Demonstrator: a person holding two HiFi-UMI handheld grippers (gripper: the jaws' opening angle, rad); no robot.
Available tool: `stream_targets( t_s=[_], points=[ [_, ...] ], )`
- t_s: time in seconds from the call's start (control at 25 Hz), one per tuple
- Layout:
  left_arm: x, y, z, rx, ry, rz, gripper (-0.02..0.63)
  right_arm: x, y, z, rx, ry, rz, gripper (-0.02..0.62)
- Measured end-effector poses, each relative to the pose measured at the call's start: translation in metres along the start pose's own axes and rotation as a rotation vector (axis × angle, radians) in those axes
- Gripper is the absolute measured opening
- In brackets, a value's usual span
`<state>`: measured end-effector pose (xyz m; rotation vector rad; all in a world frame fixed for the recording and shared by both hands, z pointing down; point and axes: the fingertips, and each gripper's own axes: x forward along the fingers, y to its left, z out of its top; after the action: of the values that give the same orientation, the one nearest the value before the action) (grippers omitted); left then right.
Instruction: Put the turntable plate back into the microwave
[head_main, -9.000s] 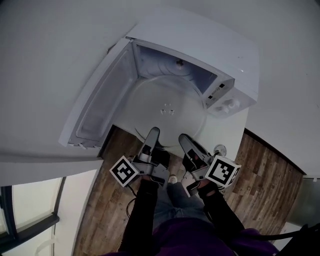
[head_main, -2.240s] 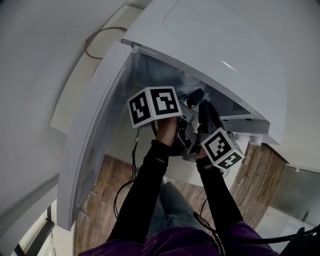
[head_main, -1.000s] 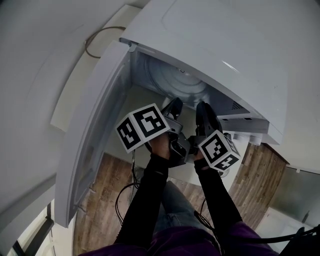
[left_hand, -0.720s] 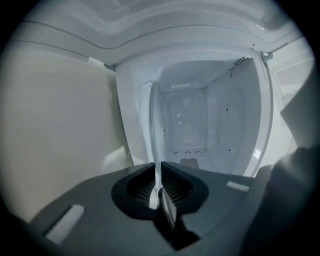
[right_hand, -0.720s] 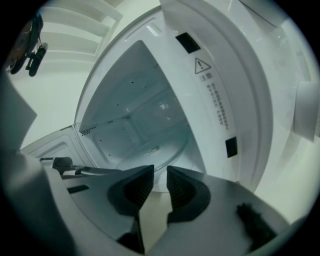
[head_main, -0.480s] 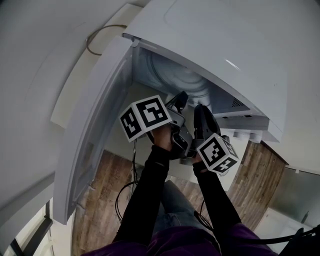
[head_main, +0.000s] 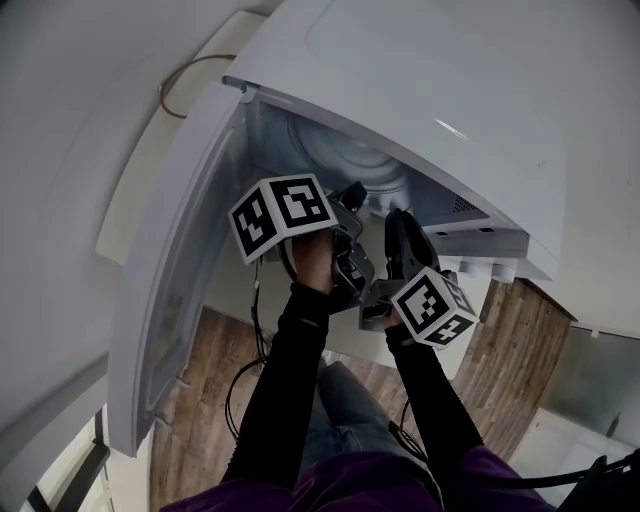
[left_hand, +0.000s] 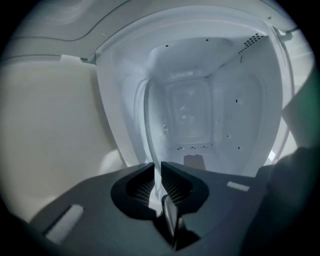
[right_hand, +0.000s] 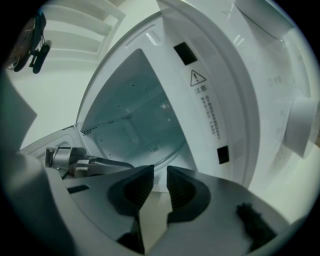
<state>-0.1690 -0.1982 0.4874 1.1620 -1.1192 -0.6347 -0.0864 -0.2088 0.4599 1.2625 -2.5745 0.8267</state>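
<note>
Two grippers now sit at the mouth of the microwave (head_main: 400, 90), with its door (head_main: 185, 260) swung wide open on the microwave's left. Biggest change: the turntable plate (head_main: 368, 172) was out in front of the microwave seconds ago and is now inside the cavity. It looks tilted, not yet flat on the microwave's floor. So most of the task looks done; I'd judge you still have to lower it and centre it. Your left gripper (left_hand: 156, 167) is clenched on the plate's near rim, just inside the microwave. Your right gripper (right_hand: 155, 180) hovers at the microwave's front edge with its jaws parted. The rim is just beyond its tips and I see nothing pinched. Risk: the glass may knock the cavity wall if you let go early.
</note>
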Motion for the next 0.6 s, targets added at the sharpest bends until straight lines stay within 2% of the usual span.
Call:
stream_targets(
  t_s=[0.12, 0.28, 0.4, 0.52, 0.6],
  points=[
    [-0.002, -0.001, -0.003, 0.073, 0.027, 0.044, 0.051, 0.003, 0.004, 0.003, -0.006, -0.003, 0.012, 0.083],
    [-0.009, -0.004, -0.005, 0.202, 0.012, 0.086, 0.049, 0.007, 0.012, 0.004, -0.013, 0.002, 0.026, 0.083],
    [-0.014, -0.009, -0.005, 0.251, 0.006, 0.090, 0.048, 0.009, 0.019, 0.005, -0.018, 0.002, 0.037, 0.083],
    [-0.026, -0.008, -0.002, 0.300, -0.039, 0.111, 0.008, 0.007, 0.028, 0.008, -0.029, -0.007, 0.050, 0.083],
    [-0.038, -0.007, -0.001, 0.356, -0.103, 0.113, 0.008, 0.003, 0.035, 0.008, -0.045, -0.004, 0.066, 0.083]
  ],
)
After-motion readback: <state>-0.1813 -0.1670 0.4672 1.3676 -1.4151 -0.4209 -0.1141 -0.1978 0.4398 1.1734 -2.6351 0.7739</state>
